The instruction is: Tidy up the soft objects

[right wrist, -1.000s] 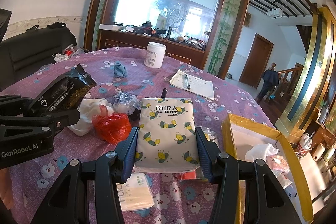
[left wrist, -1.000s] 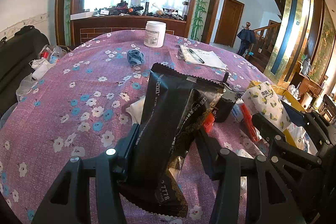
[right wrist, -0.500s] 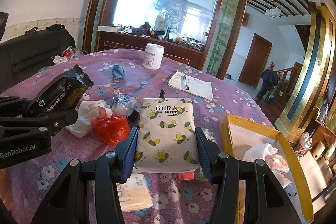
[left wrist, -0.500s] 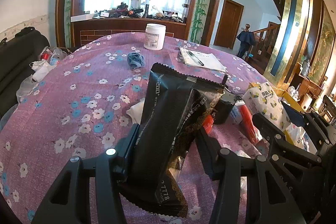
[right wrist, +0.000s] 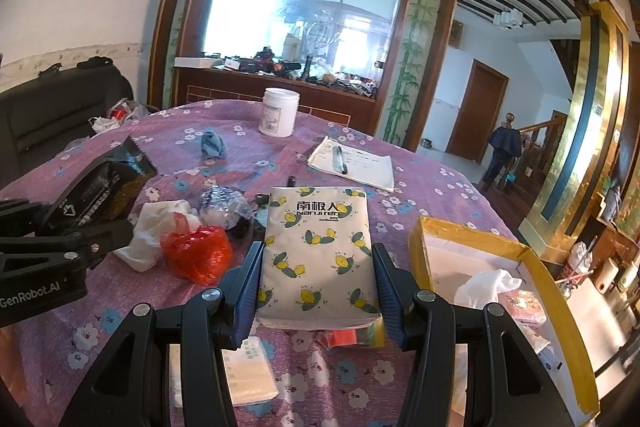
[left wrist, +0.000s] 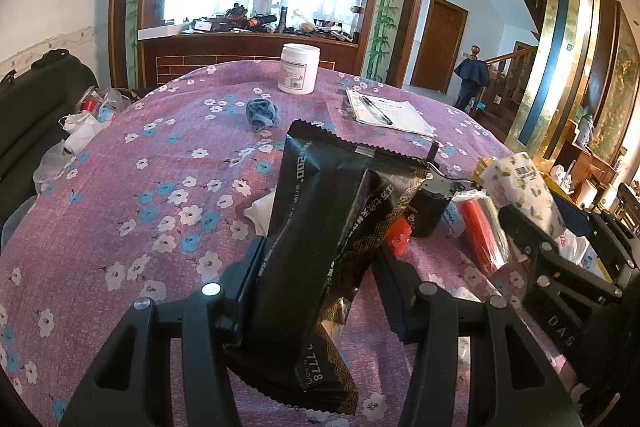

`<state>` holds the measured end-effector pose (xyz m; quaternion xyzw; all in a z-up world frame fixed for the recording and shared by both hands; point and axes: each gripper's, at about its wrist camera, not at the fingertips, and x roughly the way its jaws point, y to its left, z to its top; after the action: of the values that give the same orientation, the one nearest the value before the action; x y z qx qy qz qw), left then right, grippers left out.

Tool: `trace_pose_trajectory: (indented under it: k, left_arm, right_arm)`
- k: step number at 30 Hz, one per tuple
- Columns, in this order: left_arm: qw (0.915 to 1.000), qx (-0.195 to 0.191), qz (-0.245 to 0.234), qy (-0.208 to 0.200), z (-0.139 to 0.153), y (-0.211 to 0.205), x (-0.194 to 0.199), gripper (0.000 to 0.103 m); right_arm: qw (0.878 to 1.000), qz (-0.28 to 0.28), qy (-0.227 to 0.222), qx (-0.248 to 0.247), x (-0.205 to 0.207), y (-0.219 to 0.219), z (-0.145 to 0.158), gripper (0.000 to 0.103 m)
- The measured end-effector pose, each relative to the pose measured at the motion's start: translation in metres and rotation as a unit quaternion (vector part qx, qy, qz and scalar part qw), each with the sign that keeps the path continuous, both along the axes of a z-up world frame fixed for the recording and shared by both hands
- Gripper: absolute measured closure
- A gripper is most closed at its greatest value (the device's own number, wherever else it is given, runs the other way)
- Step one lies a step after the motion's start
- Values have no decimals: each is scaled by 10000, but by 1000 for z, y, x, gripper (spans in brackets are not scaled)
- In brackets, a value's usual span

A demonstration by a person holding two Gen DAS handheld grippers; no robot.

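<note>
Left tongs (left wrist: 320, 291) clamp a glossy black crinkled pouch (left wrist: 320, 227); right tongs (right wrist: 318, 291) clamp a soft, rectangular lemon-print tissue pack (right wrist: 318, 251).

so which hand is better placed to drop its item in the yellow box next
Right. The right gripper holds the tissue pack directly beside the yellow box. The left gripper, holding the black packet, sits further from it.

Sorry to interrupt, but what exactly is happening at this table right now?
A person is sorting soft items with two handheld grippers. The left gripper grips a black snack packet, and the right gripper holds a lemon-print tissue pack above the purple floral tablecloth. An open cardboard box sits to the right, already containing some items.
</note>
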<state>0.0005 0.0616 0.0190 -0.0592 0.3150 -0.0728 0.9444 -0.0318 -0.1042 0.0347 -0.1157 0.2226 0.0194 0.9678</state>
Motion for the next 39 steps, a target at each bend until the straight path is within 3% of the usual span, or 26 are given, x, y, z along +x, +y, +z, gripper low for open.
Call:
trace_pose_trajectory:
  k: [10, 24, 30, 39]
  left_arm:
    - [9999, 52, -85, 13, 6, -12, -11, 52]
    - [9968, 174, -771, -90, 31, -90, -17, 52]
    - [9918, 170, -1264, 7, 32, -140, -14, 52]
    - [9781, -43, -2071, 196, 35, -225, -5, 52]
  right_arm:
    - [9994, -318, 40, 120, -15, -26, 4, 48]
    - [9954, -825, -160, 462, -40, -88, 13, 47]
    - [9884, -1316, -246, 714, -46, -137, 17, 47]
    - [9659, -2265, -269, 1222, -59, -227, 13, 47]
